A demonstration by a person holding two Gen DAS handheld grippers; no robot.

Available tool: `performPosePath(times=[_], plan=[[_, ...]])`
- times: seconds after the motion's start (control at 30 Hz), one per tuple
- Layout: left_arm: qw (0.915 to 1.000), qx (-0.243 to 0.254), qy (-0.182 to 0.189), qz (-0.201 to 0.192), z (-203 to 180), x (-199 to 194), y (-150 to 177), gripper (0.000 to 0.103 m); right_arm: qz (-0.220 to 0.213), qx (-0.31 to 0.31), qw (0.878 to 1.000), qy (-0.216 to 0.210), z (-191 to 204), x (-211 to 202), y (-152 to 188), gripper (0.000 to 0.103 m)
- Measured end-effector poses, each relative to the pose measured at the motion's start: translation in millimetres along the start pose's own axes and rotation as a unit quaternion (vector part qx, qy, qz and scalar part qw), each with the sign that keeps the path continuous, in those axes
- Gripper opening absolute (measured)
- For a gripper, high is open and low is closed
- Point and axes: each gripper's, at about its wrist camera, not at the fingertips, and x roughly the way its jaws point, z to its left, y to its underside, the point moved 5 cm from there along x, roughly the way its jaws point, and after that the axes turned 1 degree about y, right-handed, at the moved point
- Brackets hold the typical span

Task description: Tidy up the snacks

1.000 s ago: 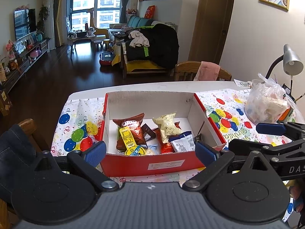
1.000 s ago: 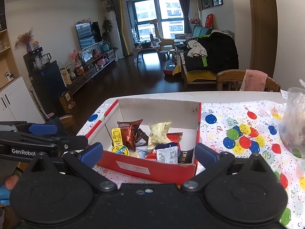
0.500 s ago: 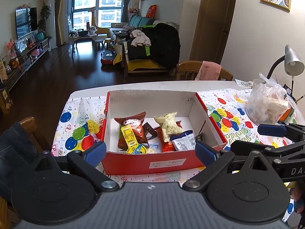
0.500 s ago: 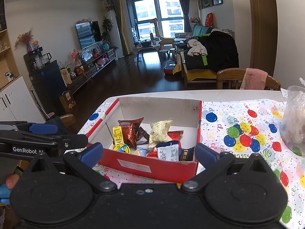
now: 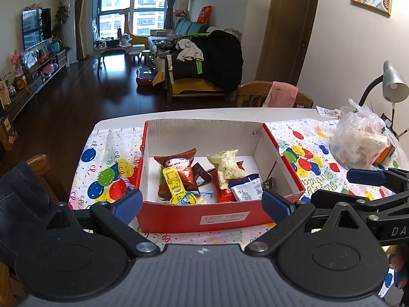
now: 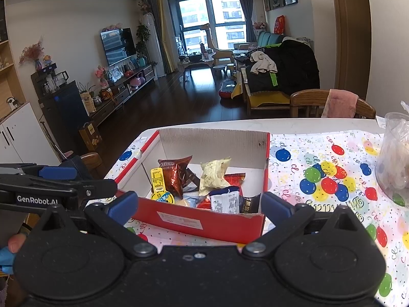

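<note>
My left hand-held gripper [image 5: 202, 203] spread wide, empty, held just short of red cardboard box [image 5: 222, 218] on surface [image 5: 120, 124]. My right hand-held gripper [image 6: 199, 203] also wide, empty, at box near wall. Inside box: brown Oreo pack [image 5: 177, 171], yellow tag-shaped packet [image 5: 175, 185], cream pouch [image 5: 226, 165], blue-white packet [image 5: 246, 190]. Clear plastic bag [image 5: 358, 138] well right of box.

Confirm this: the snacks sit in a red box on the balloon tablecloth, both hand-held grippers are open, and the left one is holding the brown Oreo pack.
One error: the left hand-held gripper holds nothing. The left wrist view shows its jaws apart, short of the red box. The brown Oreo pack lies inside with the other snacks. The rest stands: the box is on the balloon tablecloth, and the right hand-held gripper is open too.
</note>
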Motion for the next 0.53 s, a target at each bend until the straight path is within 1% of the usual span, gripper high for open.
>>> performPosePath(times=[0.17,0.53], plan=[[1.0000,-0.003,-0.004,0.000,-0.5,0.1,2.5,0.100,0.001,0.001,1.000,0.001,-0.1,-0.1,0.7,0.103],[0.9998,-0.011,-0.002,0.016,0.5,-0.7,7.1,0.100,0.007,0.011,1.000,0.006,1.5,-5.2,8.7,0.103]])
